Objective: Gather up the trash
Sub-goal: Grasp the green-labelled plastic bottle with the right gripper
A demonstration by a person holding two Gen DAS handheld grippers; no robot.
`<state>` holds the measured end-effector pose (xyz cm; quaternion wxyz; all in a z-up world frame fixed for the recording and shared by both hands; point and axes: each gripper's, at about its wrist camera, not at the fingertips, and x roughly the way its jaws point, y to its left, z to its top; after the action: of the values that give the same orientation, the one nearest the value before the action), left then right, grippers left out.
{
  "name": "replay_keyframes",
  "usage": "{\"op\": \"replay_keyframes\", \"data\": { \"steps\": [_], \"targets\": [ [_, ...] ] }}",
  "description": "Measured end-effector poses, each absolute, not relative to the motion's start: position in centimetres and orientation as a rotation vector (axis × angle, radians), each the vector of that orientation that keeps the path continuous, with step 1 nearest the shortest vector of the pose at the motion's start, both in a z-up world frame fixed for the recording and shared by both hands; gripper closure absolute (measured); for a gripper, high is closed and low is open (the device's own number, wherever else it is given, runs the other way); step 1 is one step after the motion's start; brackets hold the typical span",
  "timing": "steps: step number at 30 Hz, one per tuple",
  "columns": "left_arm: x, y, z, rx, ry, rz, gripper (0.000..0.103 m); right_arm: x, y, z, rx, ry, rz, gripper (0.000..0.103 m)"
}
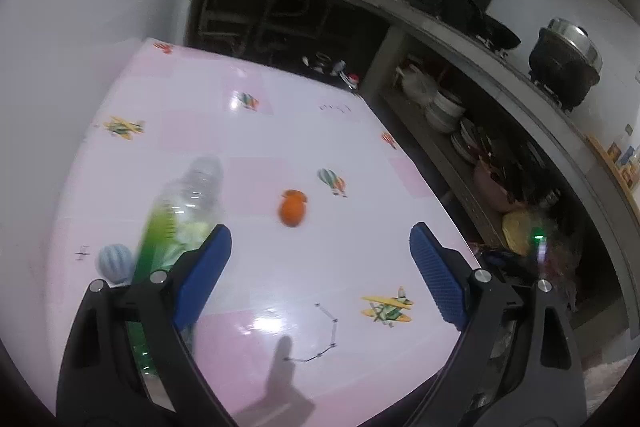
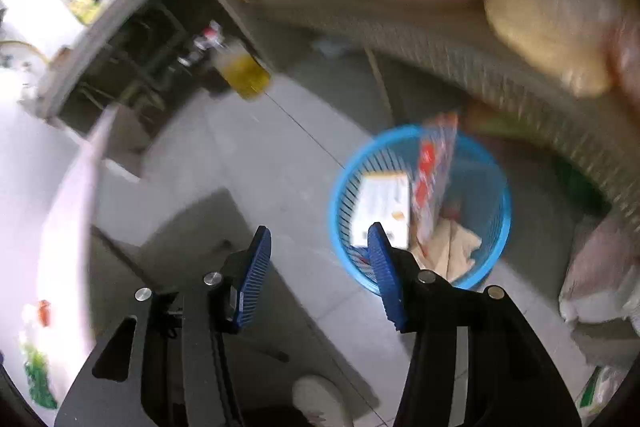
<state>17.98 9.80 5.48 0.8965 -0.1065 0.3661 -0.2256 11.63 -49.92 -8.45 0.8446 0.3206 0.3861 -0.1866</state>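
Note:
A clear plastic bottle (image 1: 188, 203) with a green label lies on the pink tablecloth (image 1: 280, 131), just outside the left finger of my left gripper (image 1: 320, 247). That gripper is open wide with nothing between its blue pads (image 1: 432, 267). A small orange scrap (image 1: 293, 209) lies on the cloth ahead of it. In the blurred right wrist view, my right gripper (image 2: 320, 259) hangs open and holds nothing above the floor. Just beyond its right finger is a blue mesh basket (image 2: 496, 187) holding a white box (image 2: 384, 203), a red-and-white box (image 2: 434, 167) and brown paper (image 2: 456, 243).
Concrete shelves (image 1: 480, 131) with plates and bowls run along the table's right side, with pots on the counter above. A yellow jug (image 2: 244, 75) stands on the grey floor (image 2: 260, 163). Sacks (image 2: 600, 279) lie right of the basket. The table's edge (image 2: 76, 195) is at the left.

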Motion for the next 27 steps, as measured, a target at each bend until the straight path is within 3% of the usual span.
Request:
{"op": "replay_keyframes", "data": {
  "steps": [7,11,20,22,27],
  "targets": [
    [16.5,13.6,6.3,-0.189,0.708,-0.364,0.013,11.8,-42.0,2.6,0.560,0.725,-0.174,0.046],
    [17.6,13.3,4.9,-0.101,0.765,-0.301,0.013,14.6,-34.2,5.6,0.484,0.763,0.040,0.046],
    [21.8,11.5,0.2,0.047,0.890,-0.173,0.013,23.6,-18.2,3.6,0.354,0.934,0.299,0.046],
    [21.9,11.1,-0.4,0.068,0.905,-0.157,0.019,25.4,-14.8,2.8,0.272,0.961,0.299,0.046],
    [20.9,12.0,-0.2,0.049,0.903,-0.163,0.020,27.3,-10.2,1.5,0.177,1.010,0.318,0.050]
  ]
}}
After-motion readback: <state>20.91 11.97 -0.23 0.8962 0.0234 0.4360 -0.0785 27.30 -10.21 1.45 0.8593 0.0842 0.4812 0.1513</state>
